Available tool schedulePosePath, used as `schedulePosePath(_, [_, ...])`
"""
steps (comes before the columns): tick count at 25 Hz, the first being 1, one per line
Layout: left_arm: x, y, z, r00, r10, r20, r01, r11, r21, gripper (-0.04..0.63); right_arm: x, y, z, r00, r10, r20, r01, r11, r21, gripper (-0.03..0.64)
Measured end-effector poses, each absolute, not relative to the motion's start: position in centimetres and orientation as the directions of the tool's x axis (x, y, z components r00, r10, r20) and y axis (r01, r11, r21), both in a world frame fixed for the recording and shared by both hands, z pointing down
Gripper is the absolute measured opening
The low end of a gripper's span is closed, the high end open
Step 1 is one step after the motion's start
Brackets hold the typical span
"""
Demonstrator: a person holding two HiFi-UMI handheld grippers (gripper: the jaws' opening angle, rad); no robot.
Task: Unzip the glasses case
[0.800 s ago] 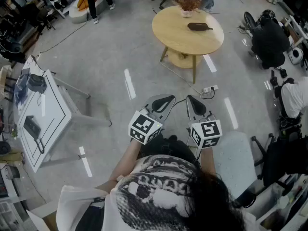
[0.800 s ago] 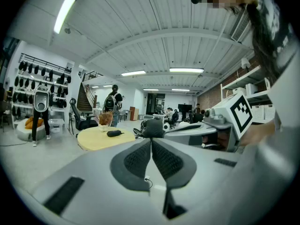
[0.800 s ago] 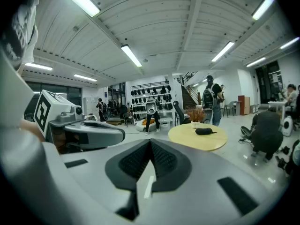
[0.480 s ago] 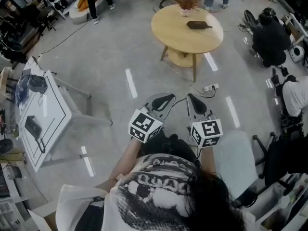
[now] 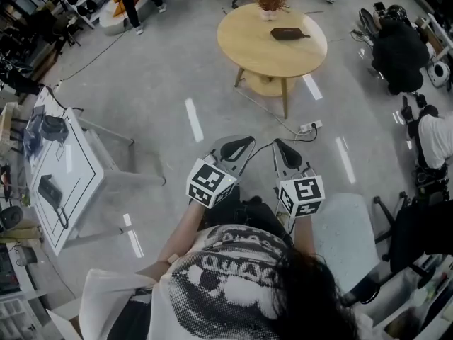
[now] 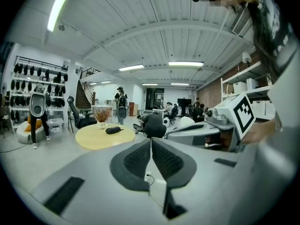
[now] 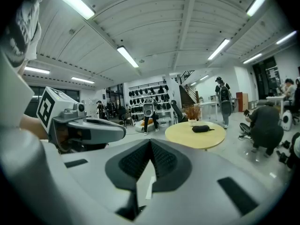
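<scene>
The dark glasses case [image 5: 289,34] lies zipped on a round wooden table [image 5: 255,52] far ahead across the floor. It also shows small in the left gripper view, case [image 6: 112,130] on table [image 6: 91,138], and in the right gripper view, case [image 7: 200,129] on table [image 7: 187,137]. My left gripper [image 5: 247,143] and right gripper [image 5: 279,146] are held side by side close to my body, well short of the table. Both are shut with nothing between the pads. In their own views, left gripper [image 6: 151,141] and right gripper [image 7: 150,141] have their jaws pressed together.
A potted dry plant [image 5: 269,3] stands at the table's far edge. A power strip [image 5: 308,128] with a cable lies on the floor between me and the table. A white slanted desk [image 5: 67,168] stands left, a grey chair [image 5: 343,232] right. A person in black [image 5: 398,48] crouches far right.
The table and case sit slightly higher and further left in the head view. Both grippers keep their place before me and stay shut.
</scene>
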State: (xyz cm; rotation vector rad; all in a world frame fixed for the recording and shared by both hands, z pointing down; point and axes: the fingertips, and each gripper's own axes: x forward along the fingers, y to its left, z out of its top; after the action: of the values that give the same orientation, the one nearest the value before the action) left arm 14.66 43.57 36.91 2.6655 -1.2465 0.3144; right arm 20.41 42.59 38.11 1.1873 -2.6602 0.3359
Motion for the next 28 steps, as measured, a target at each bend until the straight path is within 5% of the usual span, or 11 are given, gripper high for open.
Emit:
schedulePosePath(12, [10.7,35.1,38.3,0.642,-0.713,0.283,-0.755,-0.651,0.072,0.018,16.7,33.7,39.5,-0.635,-0.709,0.307,-0.765,0.631,-0.127,-0.002])
schedulePosePath(28, [-2.7,17.2,37.4,0.742,-0.618,0.260,-0.652,-0.755,0.067,0.020,3.6,17.4,39.5,-0.525,-0.774,0.353,-0.847,0.514,-0.134,-0.002])
